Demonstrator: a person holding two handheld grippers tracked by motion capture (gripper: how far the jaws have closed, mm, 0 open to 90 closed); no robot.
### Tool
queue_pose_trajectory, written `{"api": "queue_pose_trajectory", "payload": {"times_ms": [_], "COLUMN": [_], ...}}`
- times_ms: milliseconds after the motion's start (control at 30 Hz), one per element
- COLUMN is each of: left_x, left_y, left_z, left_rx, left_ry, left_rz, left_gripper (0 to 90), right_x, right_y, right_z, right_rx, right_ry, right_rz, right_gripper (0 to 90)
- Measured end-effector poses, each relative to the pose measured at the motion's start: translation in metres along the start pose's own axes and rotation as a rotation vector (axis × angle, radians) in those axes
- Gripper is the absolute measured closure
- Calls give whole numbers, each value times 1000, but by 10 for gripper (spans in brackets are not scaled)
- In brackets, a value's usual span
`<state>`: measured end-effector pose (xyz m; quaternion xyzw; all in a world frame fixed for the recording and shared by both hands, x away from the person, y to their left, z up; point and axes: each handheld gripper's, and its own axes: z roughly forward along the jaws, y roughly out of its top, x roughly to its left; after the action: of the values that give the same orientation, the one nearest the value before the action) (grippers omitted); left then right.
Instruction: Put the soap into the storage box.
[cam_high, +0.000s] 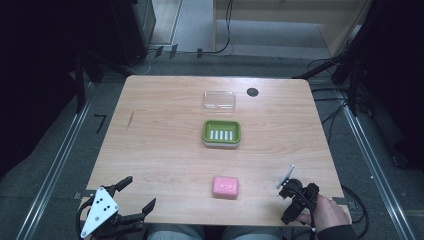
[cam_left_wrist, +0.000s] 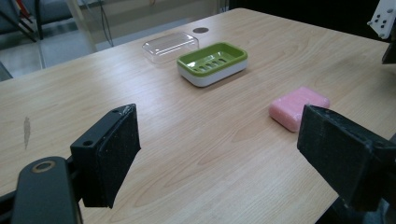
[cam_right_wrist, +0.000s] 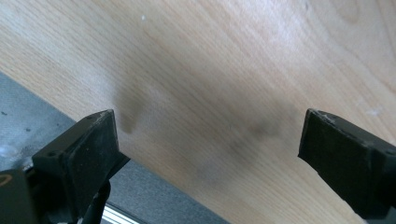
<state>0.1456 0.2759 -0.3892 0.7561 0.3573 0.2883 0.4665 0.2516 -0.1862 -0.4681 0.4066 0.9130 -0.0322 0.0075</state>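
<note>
We are seeing the pink soap bar (cam_high: 225, 187) lying near the front table (cam_high: 165, 150) edge, long axis left-right, nearer to our right gripper (cam_high: 292, 192) than our left gripper (cam_high: 136, 196), both wide open and holding nothing.

High view: above near table edge, looks forward and down, whole table (cam_high: 165, 150) in frame.
Left gripper view: low, near corner, faces across to soap (cam_left_wrist: 299, 107) and green dish (cam_left_wrist: 212, 63).
Right gripper view: close, pointing down at table edge (cam_right_wrist: 224, 93).
Shared: soap, dish, tabletop.
</note>
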Motion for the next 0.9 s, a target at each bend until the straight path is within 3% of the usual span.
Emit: {"api": "queue_pose_trajectory", "payload": {"times_ms": [467,900], "left_x": [0,-1], "left_y": [-1,-1], "left_z": [-1,-1], "left_rx": [-5,1], "left_ry": [1,1], "left_rz": [1,4], "left_gripper": [140,140], "right_x": [3,11], "right_y": [8,29], "right_z": [-7,-14], "right_rx": [-28,-67], "right_ry": [-9,-4], "right_rz": [-37,-118], "right_gripper": [52,52]}}
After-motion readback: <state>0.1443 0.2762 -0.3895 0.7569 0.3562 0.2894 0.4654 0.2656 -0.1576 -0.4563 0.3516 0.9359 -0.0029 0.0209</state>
